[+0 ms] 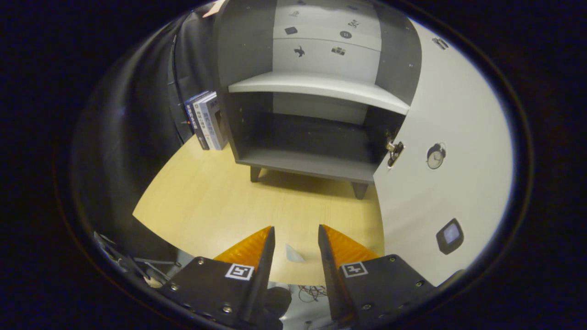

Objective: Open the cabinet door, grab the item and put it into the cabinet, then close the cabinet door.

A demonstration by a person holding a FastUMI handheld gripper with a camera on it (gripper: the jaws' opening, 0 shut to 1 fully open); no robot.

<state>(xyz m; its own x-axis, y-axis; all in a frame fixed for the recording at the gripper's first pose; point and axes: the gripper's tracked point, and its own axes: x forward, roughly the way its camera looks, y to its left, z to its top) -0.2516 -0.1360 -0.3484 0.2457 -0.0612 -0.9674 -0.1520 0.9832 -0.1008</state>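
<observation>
Gripper [296, 236] parted, empty; open cabinet [316, 167] well beyond, door [440, 192] rightward.

The cabinet [316, 91] top is cut off above the upper shelf. The open door [440, 183] is cut off along its far and lower edges. The lower compartment's back is lost in shadow. Small stickers on the back panel [328, 46] are too small to be made out. The books [206, 120] are partly hidden by the cabinet side; their spines are blurred. The bench [220, 206] near edge is covered by the hand-held gripper [296, 239], its fingers apart on nothing. A pale scrap [293, 253] between the fingers cannot be identified.
</observation>
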